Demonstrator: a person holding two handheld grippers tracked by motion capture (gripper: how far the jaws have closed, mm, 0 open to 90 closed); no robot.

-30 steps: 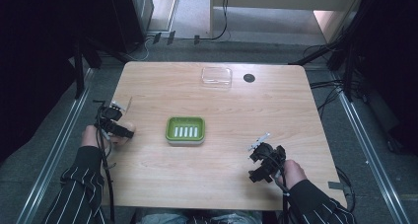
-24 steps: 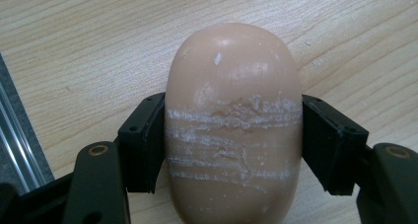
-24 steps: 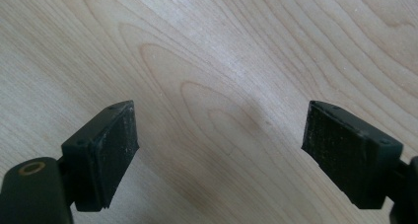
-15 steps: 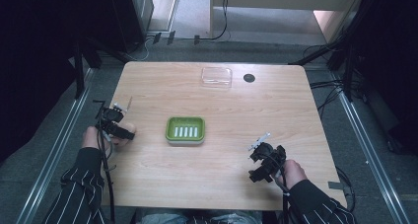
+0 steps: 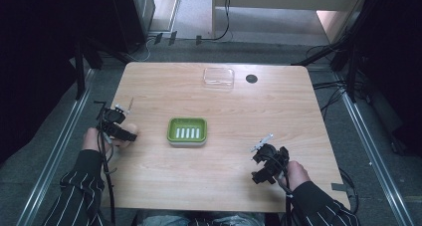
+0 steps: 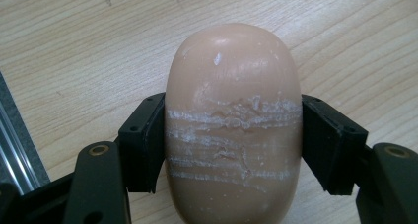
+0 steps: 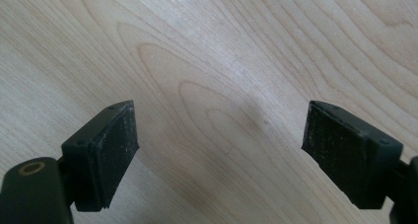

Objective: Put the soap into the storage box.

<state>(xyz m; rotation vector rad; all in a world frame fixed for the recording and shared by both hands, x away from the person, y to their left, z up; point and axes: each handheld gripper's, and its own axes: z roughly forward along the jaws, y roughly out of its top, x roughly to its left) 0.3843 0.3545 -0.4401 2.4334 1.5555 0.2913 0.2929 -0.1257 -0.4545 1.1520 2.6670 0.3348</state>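
My left gripper is shut on a beige oval soap bar. The bar has white scrape lines across its middle and is held just above the wood. In the high view this gripper is at the table's left edge, left of a green soap dish with white ribs at the table's middle. My right gripper hovers over the near right part of the table. Its jaws stand wide open over bare wood with nothing between them.
A clear plastic box lies at the far edge of the wooden table, with a small black round disc to its right. Cables and dark stands surround the table on the floor.
My left gripper with the soap has drifted slightly toward the near edge. The right gripper has barely moved.
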